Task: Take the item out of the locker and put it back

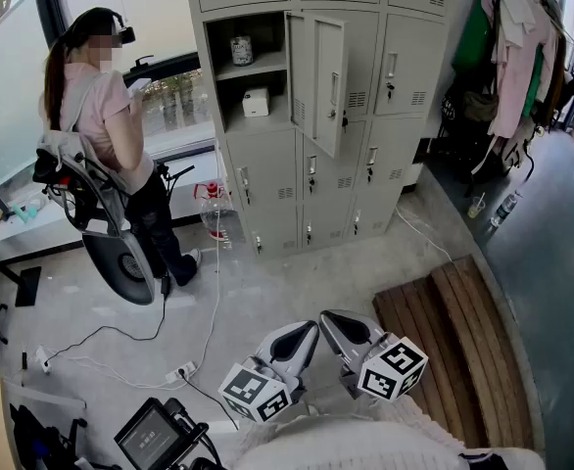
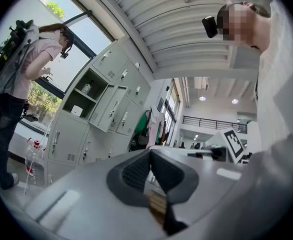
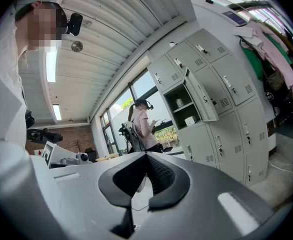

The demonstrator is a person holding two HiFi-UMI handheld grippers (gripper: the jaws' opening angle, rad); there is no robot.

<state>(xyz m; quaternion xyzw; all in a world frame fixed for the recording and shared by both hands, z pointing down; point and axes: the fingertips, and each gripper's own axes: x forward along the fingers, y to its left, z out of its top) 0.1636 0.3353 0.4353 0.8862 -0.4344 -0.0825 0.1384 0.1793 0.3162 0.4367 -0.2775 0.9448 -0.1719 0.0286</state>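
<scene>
Head view first: both grippers sit low in the frame, close to the wearer's body. The left gripper (image 1: 297, 342) and right gripper (image 1: 350, 332) are side by side, well apart from the grey locker (image 1: 267, 179) bank across the floor. One locker door (image 1: 318, 78) hangs open. Inside that compartment a white box (image 1: 256, 102) sits on the bottom and a jar (image 1: 241, 50) sits on the little shelf above it. Nothing's been taken out. A person in a pink shirt (image 1: 106, 116) stands to the left of the lockers by the window. There's a slatted wooden bench (image 1: 454, 336) on the floor at the right, and clothes (image 1: 517, 47) hang at the top right.

Left gripper view: the jaws are pressed together at the tips with nothing between them. The open compartment with the box and jar shows far off on the left, with the pink-shirted person beside it.

Right gripper view: same deal, the jaws are closed tip to tip and empty. The lockers are on the right with the door swung open, the box and jar inside, and the person standing just left of them.
</scene>
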